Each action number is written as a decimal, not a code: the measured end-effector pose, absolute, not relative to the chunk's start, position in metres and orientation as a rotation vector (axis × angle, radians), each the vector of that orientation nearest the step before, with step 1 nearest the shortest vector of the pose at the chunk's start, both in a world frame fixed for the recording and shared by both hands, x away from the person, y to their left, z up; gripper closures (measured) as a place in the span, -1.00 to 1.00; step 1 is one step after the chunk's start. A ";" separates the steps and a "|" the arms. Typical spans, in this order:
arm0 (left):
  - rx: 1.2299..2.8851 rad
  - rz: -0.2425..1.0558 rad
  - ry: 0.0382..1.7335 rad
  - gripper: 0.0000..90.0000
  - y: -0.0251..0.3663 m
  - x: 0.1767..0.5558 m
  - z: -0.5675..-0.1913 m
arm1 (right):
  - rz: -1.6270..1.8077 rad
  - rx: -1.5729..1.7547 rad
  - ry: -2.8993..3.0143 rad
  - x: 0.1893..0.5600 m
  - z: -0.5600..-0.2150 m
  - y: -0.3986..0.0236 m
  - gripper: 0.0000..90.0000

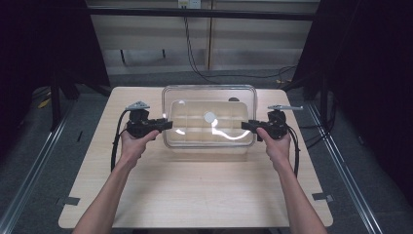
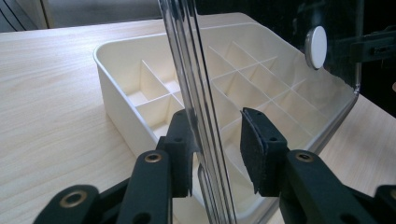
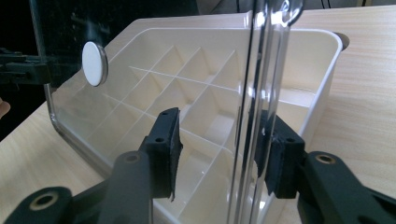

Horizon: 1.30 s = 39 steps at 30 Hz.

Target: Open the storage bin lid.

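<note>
Our left gripper [image 2: 217,154] and right gripper [image 3: 217,151] each straddle an edge of the clear rigid plastic lid [image 1: 209,117] with white round knob [image 1: 210,117]; jaws not fully pinching, lid above cream compartmented box [image 2: 140,88] mid-table.

Black tools [image 1: 163,124] (brass-ringed screws), bare forearms

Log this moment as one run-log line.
scene: divided cream organizer box on table | clear lid raised over box | left gripper: lid edge between jaws | right gripper: lid edge between jaws
</note>
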State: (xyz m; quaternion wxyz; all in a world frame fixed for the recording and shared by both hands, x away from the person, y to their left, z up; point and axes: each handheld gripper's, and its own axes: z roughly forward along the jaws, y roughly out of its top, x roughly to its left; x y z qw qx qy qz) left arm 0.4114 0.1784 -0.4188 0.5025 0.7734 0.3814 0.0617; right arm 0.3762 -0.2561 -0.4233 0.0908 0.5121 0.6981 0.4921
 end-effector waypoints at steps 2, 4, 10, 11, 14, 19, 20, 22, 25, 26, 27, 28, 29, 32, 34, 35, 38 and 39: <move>1.868 0.157 0.910 0.50 0.179 0.409 -0.417 | 1.469 1.514 2.072 0.374 -0.422 -0.256 0.24; 1.870 0.168 0.904 0.52 0.179 0.406 -0.416 | 1.478 1.511 2.066 0.371 -0.421 -0.256 0.25; 1.861 0.178 0.907 0.55 0.183 0.401 -0.415 | 1.495 1.504 2.059 0.366 -0.422 -0.254 0.26; 1.864 0.176 0.904 0.55 0.184 0.400 -0.415 | 1.501 1.506 2.057 0.365 -0.422 -0.254 0.26; 1.857 0.177 0.907 0.55 0.185 0.397 -0.415 | 1.512 1.503 2.055 0.363 -0.424 -0.253 0.27; 1.847 0.182 0.889 0.55 0.189 0.392 -0.414 | 1.530 1.499 2.052 0.359 -0.425 -0.252 0.27; 1.843 0.182 0.892 0.55 0.189 0.390 -0.414 | 1.535 1.500 2.051 0.358 -0.424 -0.252 0.28; 1.857 0.186 0.892 0.55 0.189 0.389 -0.415 | 1.536 1.489 2.051 0.356 -0.424 -0.252 0.28; 1.859 0.177 0.896 0.55 0.188 0.385 -0.416 | 1.527 1.497 2.044 0.353 -0.424 -0.251 0.28; 1.857 0.175 0.897 0.55 0.187 0.384 -0.417 | 1.523 1.495 2.044 0.352 -0.424 -0.252 0.29; 1.858 0.173 0.894 0.55 0.188 0.382 -0.417 | 1.525 1.488 2.049 0.350 -0.424 -0.252 0.29; 1.859 0.169 0.891 0.55 0.187 0.381 -0.417 | 1.530 1.486 2.051 0.349 -0.424 -0.253 0.29; 1.870 0.174 0.886 0.55 0.187 0.381 -0.417 | 1.536 1.484 2.049 0.348 -0.423 -0.254 0.30; 1.873 0.177 0.880 0.55 0.187 0.378 -0.415 | 1.546 1.478 2.043 0.345 -0.423 -0.255 0.31; 1.872 0.179 0.877 0.55 0.187 0.376 -0.413 | 1.556 1.472 2.038 0.342 -0.422 -0.256 0.32; 1.871 0.179 0.878 0.55 0.187 0.375 -0.413 | 1.559 1.474 2.032 0.341 -0.421 -0.256 0.32; 1.863 0.181 0.881 0.55 0.187 0.372 -0.412 | 1.564 1.463 2.028 0.338 -0.418 -0.256 0.33; 1.861 0.177 0.881 0.55 0.187 0.371 -0.413 | 1.567 1.462 2.025 0.337 -0.418 -0.256 0.33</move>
